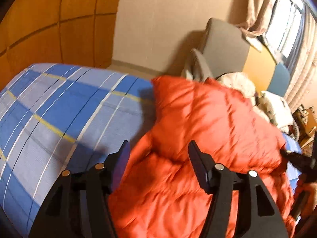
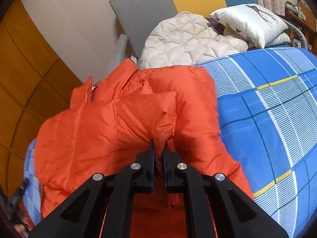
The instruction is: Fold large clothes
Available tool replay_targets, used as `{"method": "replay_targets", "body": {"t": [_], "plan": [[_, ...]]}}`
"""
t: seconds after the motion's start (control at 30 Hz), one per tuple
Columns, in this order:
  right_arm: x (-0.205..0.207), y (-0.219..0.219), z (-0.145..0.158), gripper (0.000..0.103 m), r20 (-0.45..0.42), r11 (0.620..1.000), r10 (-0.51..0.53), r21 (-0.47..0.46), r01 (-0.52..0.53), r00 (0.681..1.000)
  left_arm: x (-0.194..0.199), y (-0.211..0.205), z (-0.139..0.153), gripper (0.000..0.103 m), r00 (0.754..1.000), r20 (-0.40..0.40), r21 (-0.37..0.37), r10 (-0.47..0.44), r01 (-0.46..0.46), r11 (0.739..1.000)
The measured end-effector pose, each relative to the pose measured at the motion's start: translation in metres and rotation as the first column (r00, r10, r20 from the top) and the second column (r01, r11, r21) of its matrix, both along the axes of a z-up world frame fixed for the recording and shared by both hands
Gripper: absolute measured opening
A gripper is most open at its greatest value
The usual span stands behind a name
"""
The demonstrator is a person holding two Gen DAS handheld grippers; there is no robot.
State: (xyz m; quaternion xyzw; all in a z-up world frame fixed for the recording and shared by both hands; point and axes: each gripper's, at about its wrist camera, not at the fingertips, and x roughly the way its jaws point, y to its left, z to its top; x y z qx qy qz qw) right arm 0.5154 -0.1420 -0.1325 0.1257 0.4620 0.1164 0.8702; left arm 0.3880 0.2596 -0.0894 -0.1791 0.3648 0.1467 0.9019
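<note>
Jacket: I see the orange down jacket (image 2: 111, 123) lying on the blue plaid bedspread (image 2: 273, 103), a flap folded over.
Right gripper (image 2: 158, 144): I have it clamped on the jacket's fabric.
Left gripper (image 1: 158, 148): fingers apart, nothing between them, above the jacket's edge beside bare bedspread.

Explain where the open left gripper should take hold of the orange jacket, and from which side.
Grip the orange jacket at its loose edge beside the plaid sheet, coming down from above: the left gripper hangs open there, and the thin edge fits between the fingers better than the puffy middle.
</note>
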Motion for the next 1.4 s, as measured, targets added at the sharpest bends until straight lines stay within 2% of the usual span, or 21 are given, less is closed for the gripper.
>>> {"method": "replay_targets", "body": {"t": [0.03, 0.1, 0.13, 0.23, 0.33, 0.47, 0.6, 0.77, 1.03, 1.13, 1.4], "plan": [[-0.002, -0.001, 0.002, 0.007, 0.000, 1.000, -0.002, 0.005, 0.002, 1.000, 0.007, -0.001, 0.004, 0.063, 1.000, 0.006, 0.003, -0.009, 0.009, 1.000], [-0.005, -0.005, 0.008, 0.014, 0.006, 1.000, -0.008, 0.007, 0.008, 1.000, 0.018, -0.003, 0.009, 0.063, 1.000, 0.016, 0.010, -0.022, 0.022, 1.000], [-0.008, -0.006, 0.012, 0.022, 0.017, 1.000, -0.013, -0.009, 0.013, 1.000, 0.025, -0.004, 0.011, 0.063, 0.999, 0.015, 0.016, -0.030, 0.030, 0.999], [-0.019, -0.008, 0.035, 0.055, 0.104, 0.998, -0.028, -0.052, 0.034, 0.994, 0.043, -0.012, 0.016, 0.063, 0.998, 0.017, 0.035, -0.059, 0.059, 0.998], [-0.025, 0.005, 0.058, 0.056, 0.178, 0.997, 0.019, -0.078, -0.005, 0.984, 0.059, -0.024, 0.019, 0.063, 0.996, 0.007, 0.068, -0.094, 0.094, 0.993], [-0.016, 0.046, 0.066, 0.056, 0.185, 0.989, 0.126, -0.101, -0.109, 0.975, 0.077, -0.030, 0.016, 0.063, 0.992, -0.005, 0.061, -0.125, 0.125, 0.990], [0.000, 0.075, 0.049, 0.056, 0.130, 0.980, 0.162, -0.137, -0.144, 0.978, 0.094, -0.033, 0.007, 0.063, 0.990, -0.027, 0.053, -0.139, 0.140, 0.989], [0.012, 0.079, 0.026, 0.056, 0.089, 0.977, 0.149, -0.165, -0.133, 0.985, 0.106, -0.037, -0.012, 0.063, 0.987, -0.069, 0.056, -0.147, 0.151, 0.987], [0.023, 0.084, 0.002, 0.056, 0.065, 0.969, 0.158, -0.203, -0.142, 0.985, 0.107, -0.039, -0.035, 0.065, 0.984, -0.103, 0.062, -0.147, 0.154, 0.986], [0.022, 0.086, -0.005, 0.056, 0.063, 0.965, 0.163, -0.217, -0.146, 0.985, 0.107, -0.037, -0.044, 0.065, 0.985, -0.113, 0.035, -0.132, 0.137, 0.990], [0.028, 0.084, -0.022, 0.056, 0.058, 0.968, 0.159, -0.208, -0.144, 0.986, 0.108, -0.041, -0.060, 0.065, 0.984, -0.130, 0.044, -0.122, 0.128, 0.991]]}}
